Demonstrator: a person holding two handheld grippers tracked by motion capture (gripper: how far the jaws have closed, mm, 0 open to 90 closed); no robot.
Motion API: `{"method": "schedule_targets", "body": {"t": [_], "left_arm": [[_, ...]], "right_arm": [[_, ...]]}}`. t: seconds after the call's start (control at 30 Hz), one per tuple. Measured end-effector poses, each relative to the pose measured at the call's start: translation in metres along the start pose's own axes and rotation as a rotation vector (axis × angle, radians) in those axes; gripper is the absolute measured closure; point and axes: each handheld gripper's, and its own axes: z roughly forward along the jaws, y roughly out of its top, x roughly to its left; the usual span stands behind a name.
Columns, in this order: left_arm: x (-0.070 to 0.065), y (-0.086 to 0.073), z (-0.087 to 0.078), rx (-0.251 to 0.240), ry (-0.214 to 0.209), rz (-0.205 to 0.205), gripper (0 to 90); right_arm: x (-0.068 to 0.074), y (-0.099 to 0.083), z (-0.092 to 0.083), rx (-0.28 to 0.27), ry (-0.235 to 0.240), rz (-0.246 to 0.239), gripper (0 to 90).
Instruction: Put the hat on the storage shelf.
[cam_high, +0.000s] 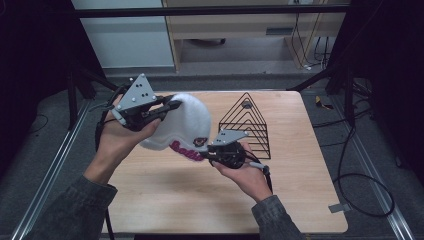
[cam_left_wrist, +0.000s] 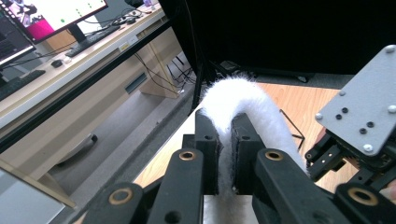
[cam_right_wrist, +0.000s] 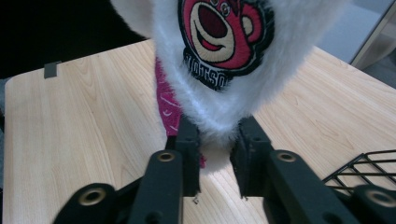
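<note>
The hat hangs above the tabletop's middle, between the two grippers; the rack stands right of it, near the far edge.

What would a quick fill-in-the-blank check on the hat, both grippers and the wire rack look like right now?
1. The left gripper is shut on the fluffy ____ hat.
2. The right gripper grips the hat's edge just below a round ____ patch.
3. The black wire rack stands on the ____ table.
4. The hat is held ____ the table, not lying on it.

Missing words: white; bear-face; wooden; above
</note>
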Motion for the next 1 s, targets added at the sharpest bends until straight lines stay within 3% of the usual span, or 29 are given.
{"method": "schedule_targets", "body": {"t": [0.17, 0.43, 0.77, 0.8, 1.0], "left_arm": [[0.008, -0.004, 0.003, 0.034, 0.041, -0.041, 84.2], [0.015, -0.004, 0.004, 0.015, 0.043, -0.071, 84.1], [0.022, 0.008, 0.014, 0.002, 0.074, -0.110, 84.1], [0.023, 0.009, 0.016, -0.003, 0.076, -0.118, 84.1], [0.028, 0.014, 0.019, -0.026, 0.098, -0.129, 84.1]], "right_arm": [[-0.001, 0.003, -0.009, 0.016, -0.025, -0.014, 78.4], [-0.013, 0.008, -0.031, 0.031, -0.065, -0.030, 80.2], [-0.037, 0.026, -0.056, 0.039, -0.124, -0.039, 81.0], [-0.045, 0.030, -0.061, 0.038, -0.136, -0.042, 81.3], [-0.054, 0.041, -0.071, 0.040, -0.150, -0.047, 81.8]]}}
